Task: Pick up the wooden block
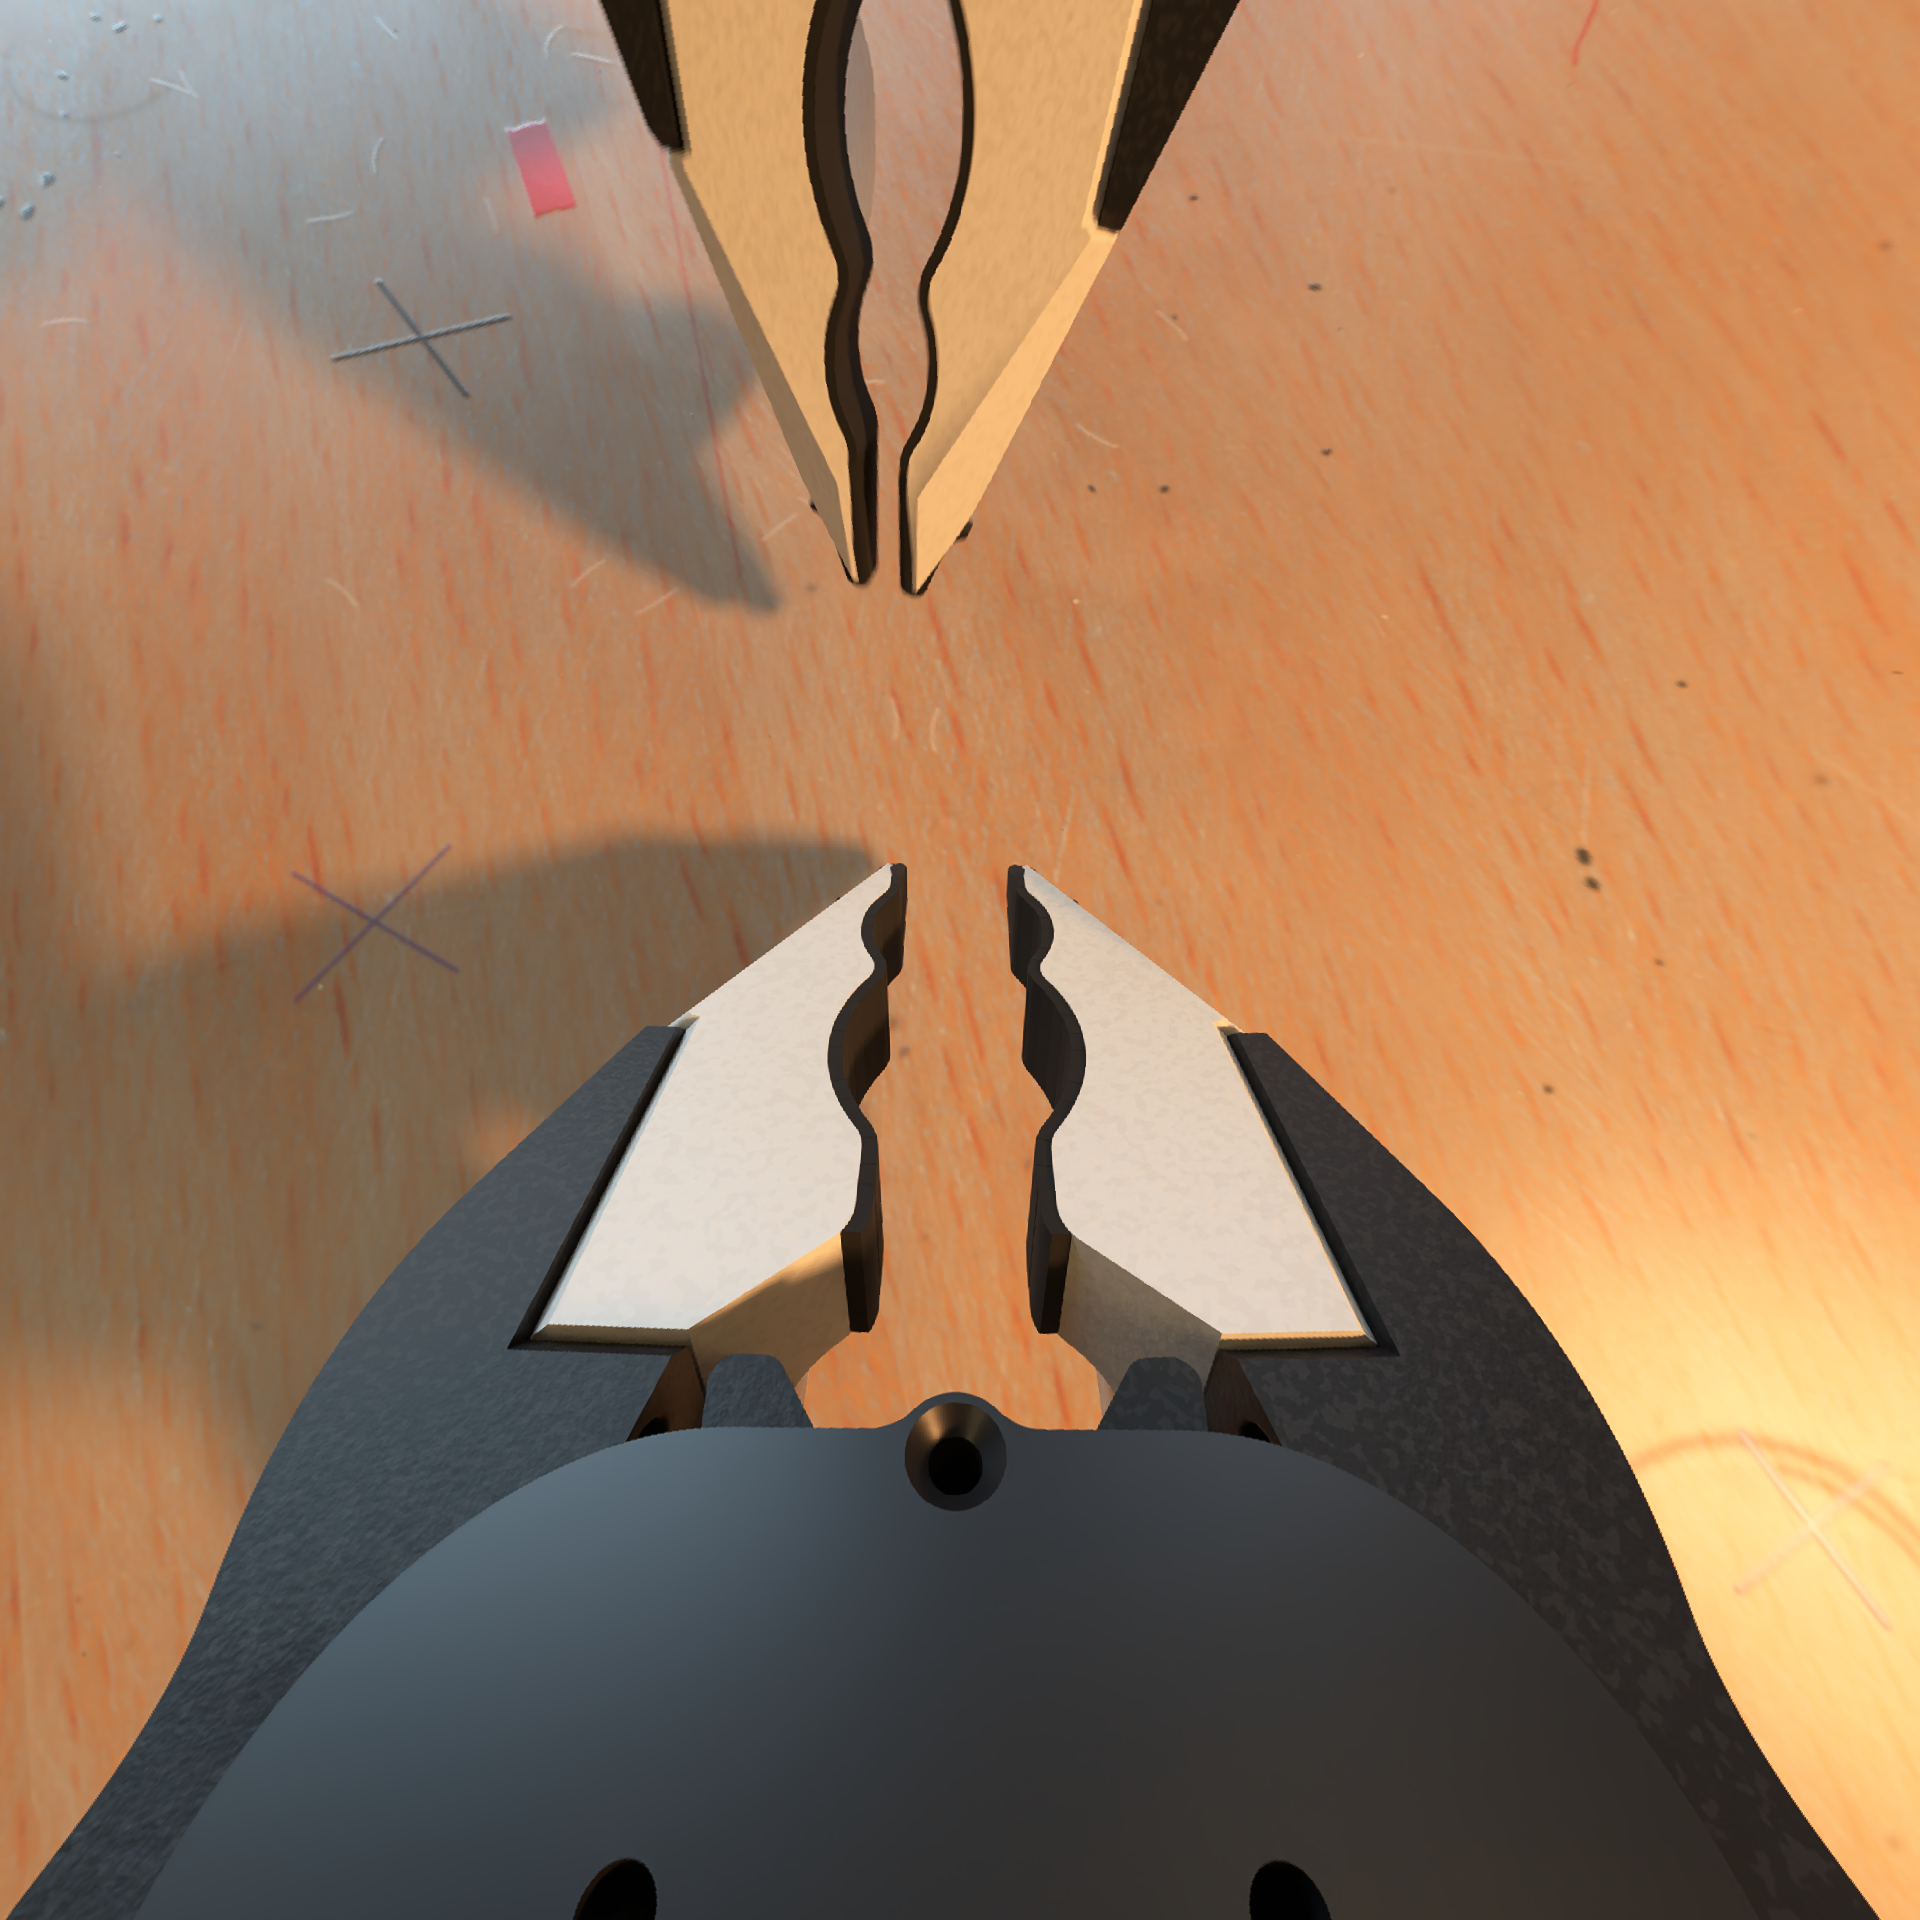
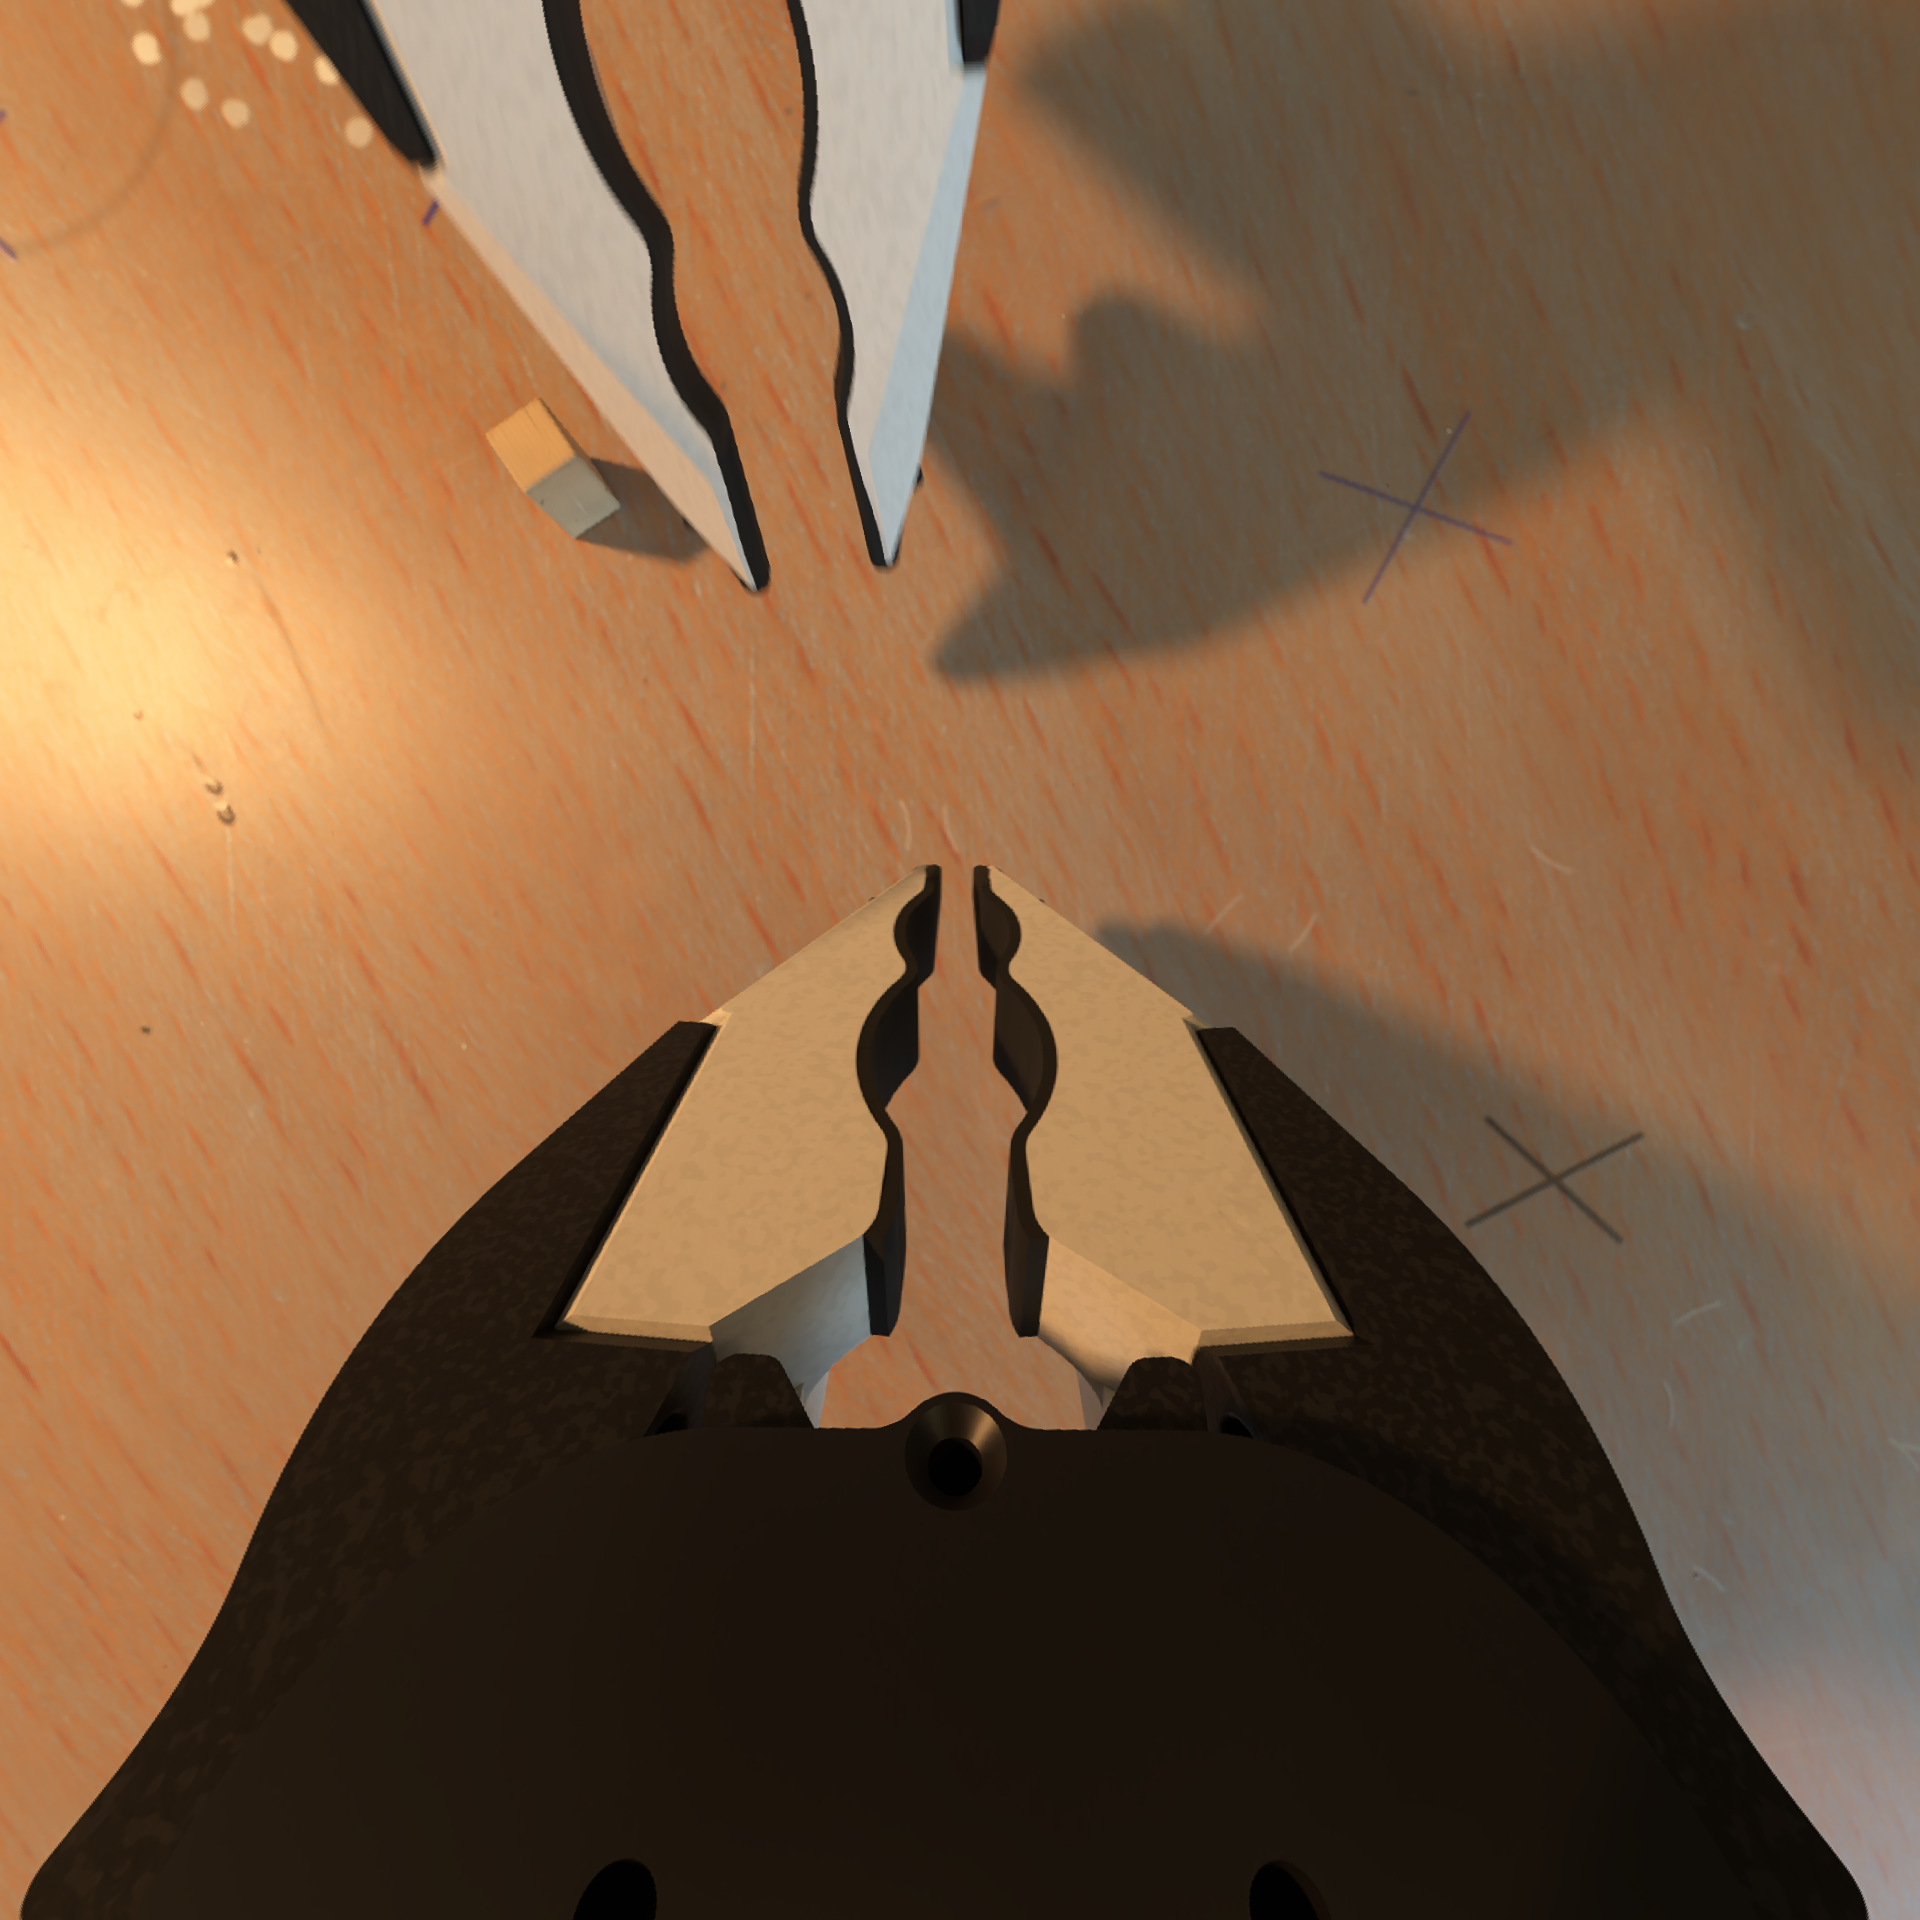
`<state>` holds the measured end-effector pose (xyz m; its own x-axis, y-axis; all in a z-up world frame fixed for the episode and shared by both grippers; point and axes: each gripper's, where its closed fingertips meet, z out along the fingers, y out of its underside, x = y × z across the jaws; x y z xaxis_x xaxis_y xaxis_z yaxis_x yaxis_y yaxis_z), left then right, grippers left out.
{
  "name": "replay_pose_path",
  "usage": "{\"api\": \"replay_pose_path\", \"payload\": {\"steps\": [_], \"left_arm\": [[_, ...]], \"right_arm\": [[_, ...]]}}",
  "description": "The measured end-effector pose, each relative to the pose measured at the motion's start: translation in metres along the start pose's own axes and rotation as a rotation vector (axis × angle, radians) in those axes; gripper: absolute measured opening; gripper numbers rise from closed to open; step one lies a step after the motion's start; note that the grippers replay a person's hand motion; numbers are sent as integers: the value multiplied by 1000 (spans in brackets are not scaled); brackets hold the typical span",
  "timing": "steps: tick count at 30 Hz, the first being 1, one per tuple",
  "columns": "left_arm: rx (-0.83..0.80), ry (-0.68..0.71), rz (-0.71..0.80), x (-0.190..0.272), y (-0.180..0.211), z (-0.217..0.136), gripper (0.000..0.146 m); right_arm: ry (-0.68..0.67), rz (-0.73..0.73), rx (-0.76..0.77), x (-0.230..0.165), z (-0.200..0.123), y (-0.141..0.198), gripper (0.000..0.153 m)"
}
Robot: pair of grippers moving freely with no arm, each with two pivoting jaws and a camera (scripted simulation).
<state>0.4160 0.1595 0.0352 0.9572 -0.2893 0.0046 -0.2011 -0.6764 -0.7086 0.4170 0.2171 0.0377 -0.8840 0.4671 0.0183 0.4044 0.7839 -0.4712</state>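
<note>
Right gripper (image 2: 956,868), wooden block (image 2: 553,468) well apart.

Right gripper (image 2: 956,873) nearly closed, empty, wooden block (image 2: 551,468) beside left gripper (image 2: 821,577)

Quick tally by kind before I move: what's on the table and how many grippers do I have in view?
Grippers: 2, the left gripper and the right gripper
Wooden block: 1
Red tape scrap: 1
Total: 4
</note>
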Motion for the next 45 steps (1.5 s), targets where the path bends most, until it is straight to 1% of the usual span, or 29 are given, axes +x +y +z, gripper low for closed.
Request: {"api": "replay_pose_path", "payload": {"steps": [4, 6, 9, 11, 13, 15, 18, 21, 23, 25, 27, 28, 30, 32, 35, 37, 40, 41, 43, 45], "left_arm": [[-2, 22, -4, 6, 4, -9, 18], [-13, 47, 6, 11, 7, -5, 19], [-38, 51, 21, 14, 9, 10, 21], [-39, 72, 34, 20, 7, 19, 20], [-43, 95, 59, 26, 6, 22, 18], [-6, 115, 70, 29, 2, 19, 16], [62, 68, 31, 16, -3, 7, 15], [105, 23, -5, 4, -5, -6, 14], [71, 24, -3, 6, 0, -13, 14], [-39, 47, -7, 18, 12, -19, 14], [-146, 50, -13, 33, 23, -24, 19], [-170, 32, -24, 40, 26, -26, 23], [-196, -34, -70, 49, 30, -26, 29], [-182, -118, -117, 54, 30, -22, 34], [-153, -219, -214, 54, 34, -11, 34], [-159, -258, -253, 51, 38, -8, 31], [-123, -279, -285, 49, 41, -8, 15], [-107, -279, -289, 49, 41, -9, 13], [-76, -295, -271, 46, 40, -12, 13], [20, -297, -249, 45, 28, -19, 13]], "right_arm": [[35, -26, 17, -5, -6, 17, 27], [56, -60, 16, -8, -2, 27, 34], [54, -89, 32, -6, 10, 29, 32], [16, -119, 45, -3, 13, 24, 25], [20, -164, 46, 7, 14, 19, 21], [29, -172, 55, 14, 13, 14, 22], [85, -166, 100, 22, 4, 5, 25], [105, -196, 208, 4, -9, -8, 25], [74, -247, 254, -23, -10, -14, 25], [66, -304, 250, -43, -4, -15, 25], [84, -357, 243, -50, 1, -14, 27], [95, -368, 247, -48, 1, -12, 28], [93, -340, 286, -38, -4, -10, 29], [73, -281, 330, -23, -10, -4, 30], [52, -239, 343, 1, -9, 8, 36], [36, -231, 347, 15, -6, 15, 37], [4, -222, 378, 29, -6, 18, 37], [-12, -214, 397, 31, -8, 18, 37], [-53, -187, 454, 34, -13, 15, 37], [-85, -152, 520, 35, -20, 12, 37]]}}
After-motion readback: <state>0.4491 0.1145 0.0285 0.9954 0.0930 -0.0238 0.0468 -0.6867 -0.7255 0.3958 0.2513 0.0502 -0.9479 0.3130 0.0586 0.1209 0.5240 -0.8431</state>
